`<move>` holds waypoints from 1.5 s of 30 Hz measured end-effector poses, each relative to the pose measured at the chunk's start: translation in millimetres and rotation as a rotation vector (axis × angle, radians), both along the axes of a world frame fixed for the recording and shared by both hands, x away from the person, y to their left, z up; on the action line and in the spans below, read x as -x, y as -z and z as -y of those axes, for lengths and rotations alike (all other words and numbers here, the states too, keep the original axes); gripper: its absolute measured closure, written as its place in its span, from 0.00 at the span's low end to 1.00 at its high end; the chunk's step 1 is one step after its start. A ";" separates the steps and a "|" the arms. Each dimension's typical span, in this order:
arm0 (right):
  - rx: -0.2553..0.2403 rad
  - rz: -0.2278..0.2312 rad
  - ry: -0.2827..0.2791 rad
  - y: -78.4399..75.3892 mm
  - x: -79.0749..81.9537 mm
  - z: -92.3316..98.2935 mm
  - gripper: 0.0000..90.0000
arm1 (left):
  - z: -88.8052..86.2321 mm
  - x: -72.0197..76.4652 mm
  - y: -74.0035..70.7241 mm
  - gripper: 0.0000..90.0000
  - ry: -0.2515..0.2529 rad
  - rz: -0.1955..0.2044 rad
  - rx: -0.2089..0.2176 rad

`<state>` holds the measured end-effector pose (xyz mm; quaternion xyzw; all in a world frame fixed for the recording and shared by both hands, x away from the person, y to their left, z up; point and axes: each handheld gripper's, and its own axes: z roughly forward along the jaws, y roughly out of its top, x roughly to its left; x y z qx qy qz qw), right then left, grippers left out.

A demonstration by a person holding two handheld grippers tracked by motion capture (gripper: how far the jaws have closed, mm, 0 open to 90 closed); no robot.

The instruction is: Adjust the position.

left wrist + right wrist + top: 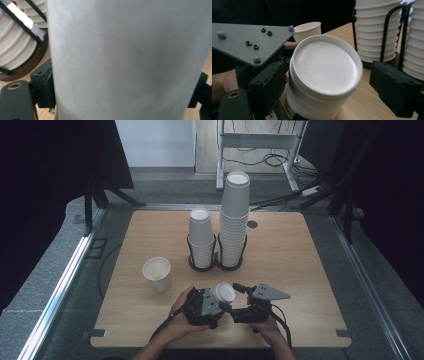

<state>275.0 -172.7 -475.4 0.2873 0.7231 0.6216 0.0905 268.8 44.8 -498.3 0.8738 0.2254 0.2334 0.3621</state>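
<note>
Gripping an inverted paper cup (224, 293) sideways, left hand-held gripper (216, 301) sits low over the desk (280, 265); right hand-held gripper (239, 296) straddles the cup, jaws apart.

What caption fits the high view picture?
Left gripper holds an upside-down paper cup beside the right gripper, before two cup stacks.
</note>
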 end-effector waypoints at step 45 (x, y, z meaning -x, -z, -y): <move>0.778 -0.095 -0.362 -74.0 -55.5 -23.6 0.15 | 3.9 -12.4 -14.8 0.14 0.028 0.087 -0.184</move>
